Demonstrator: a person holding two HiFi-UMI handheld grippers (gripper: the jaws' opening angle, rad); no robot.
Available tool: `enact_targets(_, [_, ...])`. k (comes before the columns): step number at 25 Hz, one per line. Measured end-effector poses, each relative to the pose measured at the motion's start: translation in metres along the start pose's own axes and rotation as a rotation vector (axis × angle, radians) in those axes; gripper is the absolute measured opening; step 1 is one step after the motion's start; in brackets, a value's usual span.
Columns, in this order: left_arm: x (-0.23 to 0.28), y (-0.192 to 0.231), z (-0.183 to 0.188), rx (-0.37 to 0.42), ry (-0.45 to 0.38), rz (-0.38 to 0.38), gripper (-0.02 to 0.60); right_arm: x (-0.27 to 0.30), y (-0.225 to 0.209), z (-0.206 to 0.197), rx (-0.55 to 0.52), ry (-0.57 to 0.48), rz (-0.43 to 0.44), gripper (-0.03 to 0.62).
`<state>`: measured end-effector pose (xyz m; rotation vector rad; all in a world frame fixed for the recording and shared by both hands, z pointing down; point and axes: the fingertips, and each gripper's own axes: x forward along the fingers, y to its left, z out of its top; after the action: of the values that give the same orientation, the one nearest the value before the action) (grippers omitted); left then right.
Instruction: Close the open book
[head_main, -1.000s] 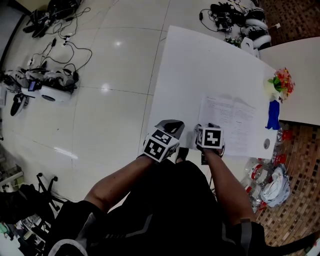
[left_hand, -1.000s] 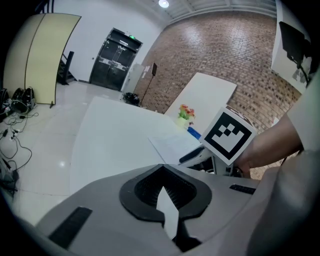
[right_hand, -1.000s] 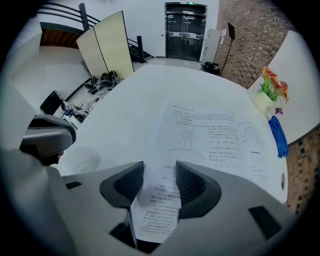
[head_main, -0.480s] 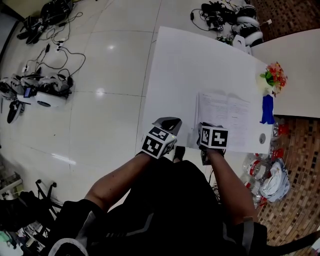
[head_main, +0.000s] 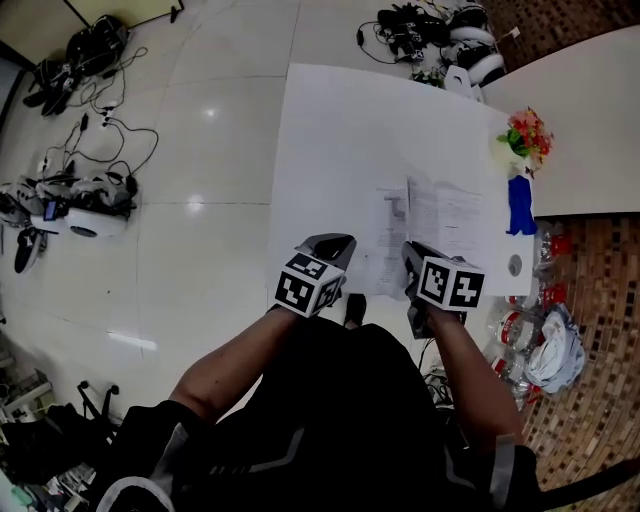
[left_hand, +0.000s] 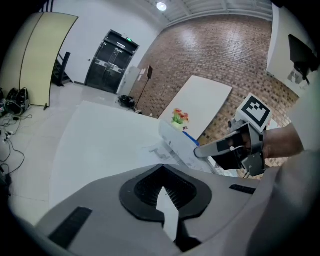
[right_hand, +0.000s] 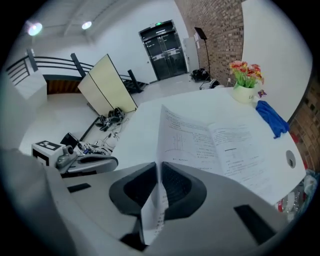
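Risk sits mostly in the thin grip. The left gripper (head_main: 330, 244) hangs over the near edge of the table (head_main: 340, 130), its jaws almost together on nothing, beside the book and not steadying it. The book (head_main: 445, 215) lies open on the table's right half, with one leaf (right_hand: 175, 134) standing up from it. The right gripper (head_main: 416, 256) has its jaws pinched on that leaf's lower edge. Swung over fast, I judge, the paper could crease or tear, or the unheld book could slide. Only the right gripper view shows the pinch. Only the head view shows the left gripper clear of the book.
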<state>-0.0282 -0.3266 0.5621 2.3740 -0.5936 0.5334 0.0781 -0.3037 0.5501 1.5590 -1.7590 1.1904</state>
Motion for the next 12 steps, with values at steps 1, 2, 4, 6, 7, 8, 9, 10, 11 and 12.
enact_targets(1, [0.002, -0.004, 0.003, 0.006, -0.003, -0.005, -0.005, -0.009, -0.004, 0.004, 0.014, -0.021, 0.006, 0.041])
enact_targets(2, [0.004, -0.008, 0.007, 0.012, -0.006, -0.01, -0.005, -0.017, -0.009, 0.008, 0.031, -0.041, 0.012, 0.041])
enact_targets(4, [0.009, -0.016, 0.013, 0.029, -0.011, -0.02, -0.005, -0.033, -0.022, 0.015, 0.07, -0.082, 0.021, 0.038])
enact_targets(6, [0.014, -0.026, 0.018, 0.046, -0.009, -0.033, -0.005, -0.049, -0.038, 0.021, 0.103, -0.116, 0.026, 0.038])
enact_targets(7, [0.017, -0.031, 0.021, 0.053, -0.007, -0.039, -0.005, -0.055, -0.047, 0.024, 0.118, -0.13, 0.029, 0.037])
enact_targets(8, [0.02, -0.036, 0.023, 0.059, -0.006, -0.042, -0.005, -0.061, -0.056, 0.026, 0.13, -0.139, 0.033, 0.037])
enact_targets(9, [0.023, -0.041, 0.025, 0.064, -0.006, -0.045, -0.005, -0.066, -0.064, 0.028, 0.139, -0.143, 0.04, 0.037])
enact_targets(10, [0.026, -0.045, 0.027, 0.067, -0.007, -0.047, -0.005, -0.07, -0.072, 0.03, 0.146, -0.143, 0.049, 0.037])
enact_targets(11, [0.029, -0.05, 0.029, 0.071, -0.009, -0.048, -0.005, -0.074, -0.08, 0.031, 0.153, -0.14, 0.059, 0.037])
enact_targets(12, [0.032, -0.055, 0.031, 0.074, -0.009, -0.049, -0.005, -0.076, -0.088, 0.032, 0.163, -0.138, 0.069, 0.037])
